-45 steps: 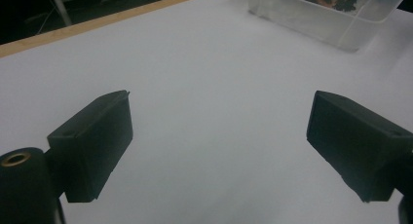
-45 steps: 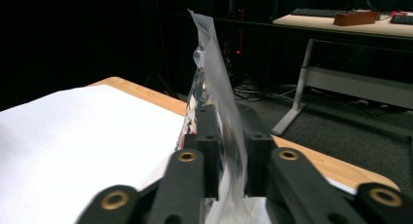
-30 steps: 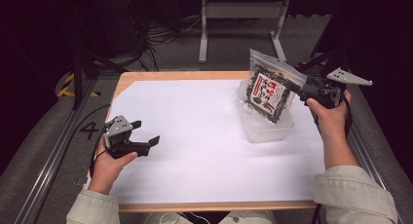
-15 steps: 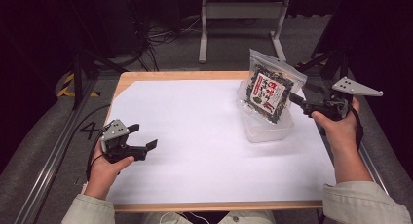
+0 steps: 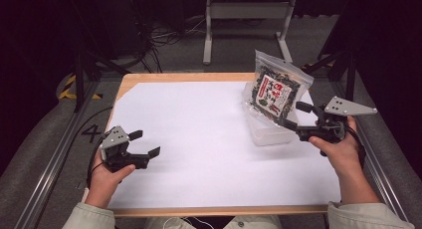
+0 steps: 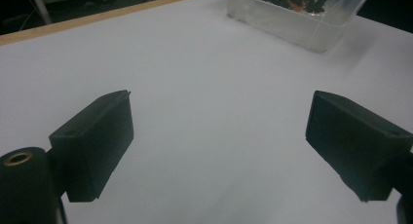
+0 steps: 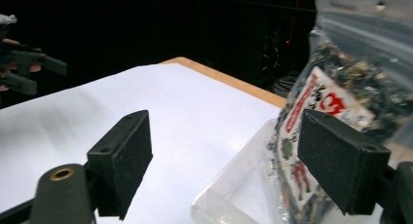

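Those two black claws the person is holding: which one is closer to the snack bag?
The right gripper, at the table's right side. Its open jaws sit right beside the snack bag standing in the clear tub. The left gripper hovers far across the white sheet.

Lab: black curtains, floor cables (image 5: 164,37), metal frame (image 5: 246,12).

Packet (image 5: 275,92) stands in tub (image 5: 268,133) — table's (image 5: 199,139) right side.

Open white table sheet (image 5: 199,134) everywhere except the far-right container (image 5: 268,132) holding an upright bag (image 5: 276,89).
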